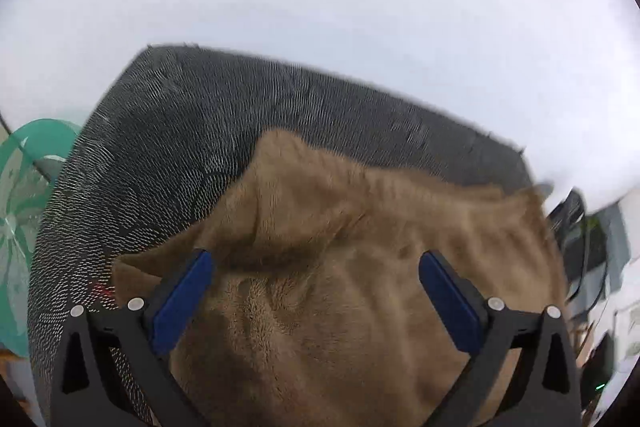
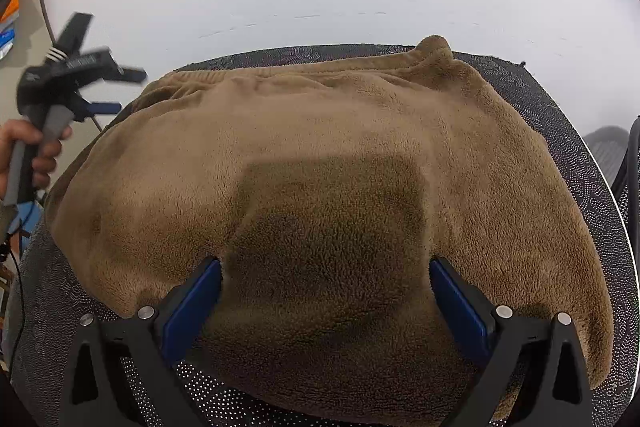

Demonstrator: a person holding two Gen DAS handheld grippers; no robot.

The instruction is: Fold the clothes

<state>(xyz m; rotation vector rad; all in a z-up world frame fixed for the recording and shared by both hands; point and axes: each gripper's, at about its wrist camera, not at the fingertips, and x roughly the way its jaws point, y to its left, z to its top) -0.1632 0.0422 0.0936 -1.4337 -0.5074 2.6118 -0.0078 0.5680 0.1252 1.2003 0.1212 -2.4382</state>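
A tan, fuzzy fleece garment (image 2: 320, 163) lies spread over a dark mat with a fine white dotted pattern (image 2: 560, 115), which covers the counter; its far edge bunches into a small raised lump at the far right. The right tool (image 2: 326, 293) hovers over the garment's near edge with its blue-padded fingers (image 2: 192, 303) spread wide, nothing between them, and it casts a square shadow on the fleece. In the right wrist view, the left tool (image 2: 105, 91) is lifted off to the far left, gripped by a hand (image 2: 32, 155), blurred, its fingers apart. From the left wrist view, the left tool (image 1: 316, 287) gapes open above a rumpled fold of the garment (image 1: 360, 247). A pale green patterned object (image 1: 28, 187) sits at the left beside the mat.
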